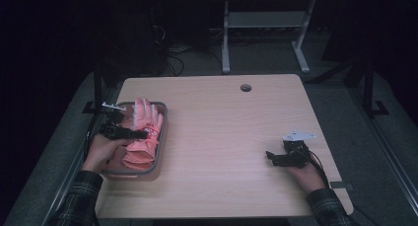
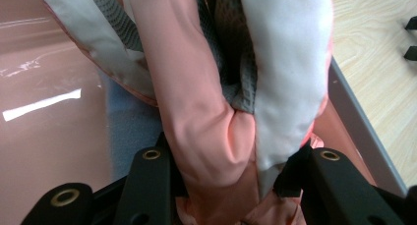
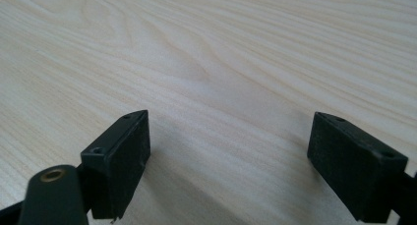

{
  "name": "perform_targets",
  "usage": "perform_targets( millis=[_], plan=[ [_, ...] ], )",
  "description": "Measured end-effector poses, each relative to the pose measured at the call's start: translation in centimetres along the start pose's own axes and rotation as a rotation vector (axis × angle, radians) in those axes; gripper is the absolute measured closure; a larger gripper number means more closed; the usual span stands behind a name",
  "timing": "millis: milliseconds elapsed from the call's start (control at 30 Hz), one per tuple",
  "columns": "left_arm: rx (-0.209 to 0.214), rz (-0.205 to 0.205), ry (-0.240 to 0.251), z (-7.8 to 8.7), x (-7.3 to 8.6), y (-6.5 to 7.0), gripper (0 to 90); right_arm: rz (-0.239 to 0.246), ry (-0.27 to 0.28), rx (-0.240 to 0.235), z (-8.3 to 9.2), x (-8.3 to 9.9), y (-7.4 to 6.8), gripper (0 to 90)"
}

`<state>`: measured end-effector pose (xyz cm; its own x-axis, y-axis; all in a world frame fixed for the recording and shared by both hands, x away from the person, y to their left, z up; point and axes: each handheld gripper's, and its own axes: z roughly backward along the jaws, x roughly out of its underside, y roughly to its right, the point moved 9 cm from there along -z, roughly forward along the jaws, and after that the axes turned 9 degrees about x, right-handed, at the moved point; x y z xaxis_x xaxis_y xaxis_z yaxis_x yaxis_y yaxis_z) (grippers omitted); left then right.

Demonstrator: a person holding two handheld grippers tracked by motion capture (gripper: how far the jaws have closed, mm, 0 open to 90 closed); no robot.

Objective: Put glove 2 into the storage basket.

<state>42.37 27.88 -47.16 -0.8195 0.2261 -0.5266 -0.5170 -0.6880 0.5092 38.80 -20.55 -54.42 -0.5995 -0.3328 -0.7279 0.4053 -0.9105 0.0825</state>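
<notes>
High view: the left gripper (image 1: 139, 134) has its fingers clamped on a pink glove (image 1: 143, 132) lying in the tray (image 1: 163, 132). Right of the tray, the right gripper (image 1: 270, 157) rests fingers apart. Likely next: lift the glove clear of the tray.
</notes>
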Motion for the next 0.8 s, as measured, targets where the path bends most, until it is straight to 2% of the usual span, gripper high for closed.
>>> perform_targets(
  millis=[133, 333, 533, 700, 800],
  plan=[
    [0.006, 0.007, 0.01, 0.0, 0.1, -0.2, 56.9, 0.001, 0.0, 0.0, 0.0, 0.0, 0.0, 16.1],
    [0.027, 0.009, 0.008, 0.3, -0.1, -0.3, 45.4, 0.0, 0.0, 0.0, 0.0, 0.0, 0.0, 16.1],
    [0.04, -0.009, 0.016, 0.7, -0.4, -0.3, 34.4, 0.0, 0.0, 0.0, 0.0, 0.0, 0.0, 16.1],
    [0.063, -0.015, 0.044, 1.5, -0.5, -0.2, 28.3, 0.0, 0.0, 0.0, 0.0, 0.0, 0.0, 16.1],
    [0.069, -0.022, 0.075, 2.3, -0.8, -0.1, 27.7, 0.0, 0.0, -0.001, 0.0, 0.0, 0.0, 16.1]
  ],
)
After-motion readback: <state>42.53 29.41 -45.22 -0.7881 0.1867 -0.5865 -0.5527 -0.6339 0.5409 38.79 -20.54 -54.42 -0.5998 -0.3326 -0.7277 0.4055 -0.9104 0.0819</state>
